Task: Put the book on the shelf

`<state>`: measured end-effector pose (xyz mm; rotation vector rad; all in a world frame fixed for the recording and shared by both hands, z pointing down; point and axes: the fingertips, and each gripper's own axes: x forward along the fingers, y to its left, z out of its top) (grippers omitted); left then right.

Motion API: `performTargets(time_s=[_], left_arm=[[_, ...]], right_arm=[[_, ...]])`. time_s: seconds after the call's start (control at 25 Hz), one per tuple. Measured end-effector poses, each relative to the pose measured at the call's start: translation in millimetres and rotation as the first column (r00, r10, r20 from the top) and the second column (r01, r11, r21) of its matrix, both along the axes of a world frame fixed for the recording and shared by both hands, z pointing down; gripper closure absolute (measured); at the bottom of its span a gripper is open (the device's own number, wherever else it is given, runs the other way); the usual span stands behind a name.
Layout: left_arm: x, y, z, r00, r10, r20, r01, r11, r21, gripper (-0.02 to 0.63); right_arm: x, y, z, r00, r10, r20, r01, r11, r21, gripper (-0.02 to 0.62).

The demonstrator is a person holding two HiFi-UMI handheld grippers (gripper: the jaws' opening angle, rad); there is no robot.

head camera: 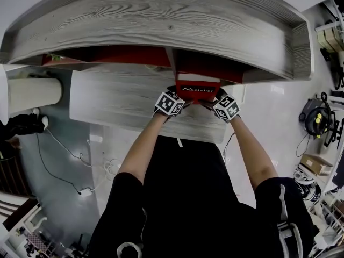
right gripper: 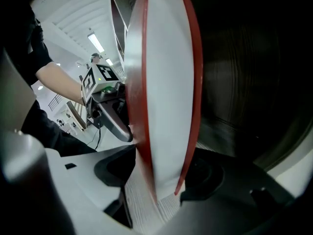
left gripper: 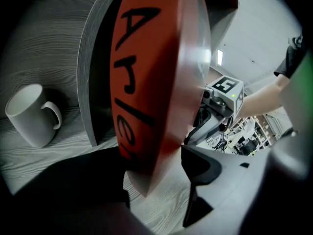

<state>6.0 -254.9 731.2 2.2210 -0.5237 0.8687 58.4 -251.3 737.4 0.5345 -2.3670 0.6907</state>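
Observation:
The red book [head camera: 198, 87] stands upright on the grey wooden shelf [head camera: 123, 104], just right of a vertical divider [left gripper: 90, 82]. Both grippers hold it by its near end. My left gripper [left gripper: 156, 175] has its jaws on either side of the lettered red spine [left gripper: 146, 72], pads against it. My right gripper [right gripper: 154, 175] straddles the white page edge [right gripper: 164, 82]; its jaws are easing apart, though the pads still look to be touching the covers. In the head view the left gripper [head camera: 180, 94] and the right gripper [head camera: 215, 98] flank the book.
A white mug [left gripper: 30, 114] stands on the shelf left of the divider. The shelf's top board [head camera: 161, 20] overhangs the compartments, and more red shows inside the left bay [head camera: 113, 55]. Cables [head camera: 64, 160] lie on the floor at the left, with clutter at the right.

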Motion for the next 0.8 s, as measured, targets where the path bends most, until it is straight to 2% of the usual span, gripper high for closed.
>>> performTargets(time_s=[0.36, 0.52, 0.8], left_arm=[[-14, -26, -3, 0.991, -0.134, 0.003, 0.134, 0.99, 0.033, 0.285], [-17, -26, -2, 0.99, -0.138, 0.004, 0.138, 0.99, 0.031, 0.285], [-21, -27, -1, 0.989, -0.149, 0.0, 0.149, 0.989, 0.022, 0.285]], right_arm=[[4, -22, 10, 0.997, 0.074, 0.013, -0.074, 0.997, 0.008, 0.307], [3, -34, 10, 0.993, 0.113, 0.026, -0.113, 0.994, 0.008, 0.297], [3, -51, 9, 0.992, 0.124, -0.012, -0.123, 0.991, 0.06, 0.287]])
